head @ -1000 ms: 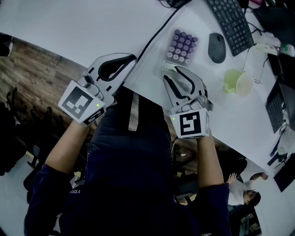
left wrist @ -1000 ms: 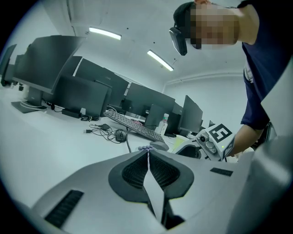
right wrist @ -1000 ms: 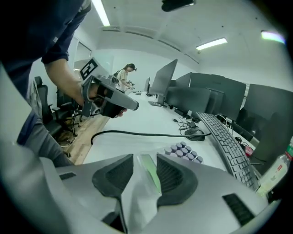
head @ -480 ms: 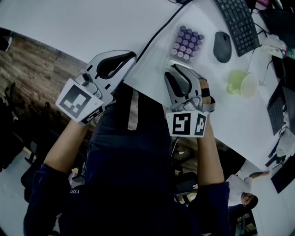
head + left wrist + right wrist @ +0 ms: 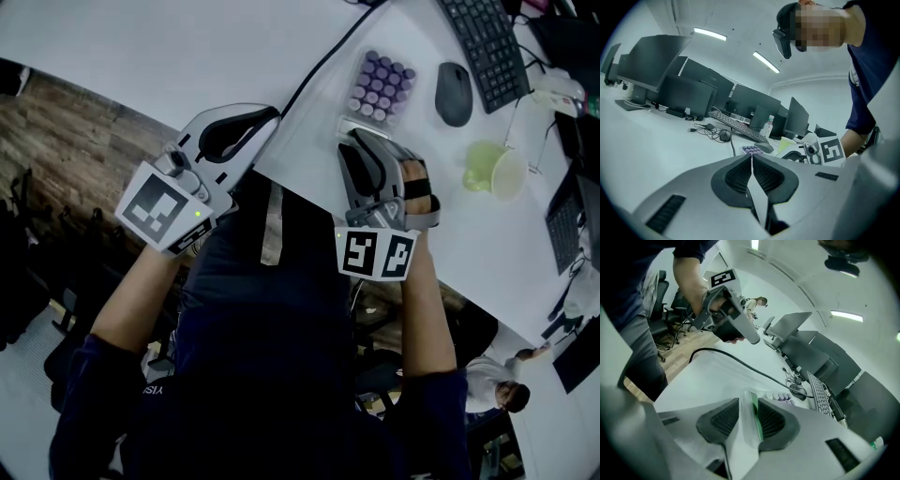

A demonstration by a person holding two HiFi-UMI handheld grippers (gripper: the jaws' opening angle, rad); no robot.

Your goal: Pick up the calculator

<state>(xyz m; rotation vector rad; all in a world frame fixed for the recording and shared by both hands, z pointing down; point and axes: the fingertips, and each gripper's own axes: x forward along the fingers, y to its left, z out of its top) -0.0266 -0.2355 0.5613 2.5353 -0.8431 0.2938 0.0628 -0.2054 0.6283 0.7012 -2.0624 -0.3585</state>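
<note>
Calculator [image 5: 379,84], pale case, round purple keys, green strip at near end, clamped between right gripper's [image 5: 749,402] just-closing jaws; left gripper [image 5: 751,158] clenched empty.

Right tongs [image 5: 362,142] hide part of the calculator [image 5: 380,82]; the top edge crops the keyboard [image 5: 485,47].

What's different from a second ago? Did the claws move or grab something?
The right claw rolled sideways, and its jaws have just been closing on the near end of the calculator, which now stands between them. The calculator has not left the table. The left claw stayed shut and empty at the table edge, and the mouse and green cup stayed put.
</note>
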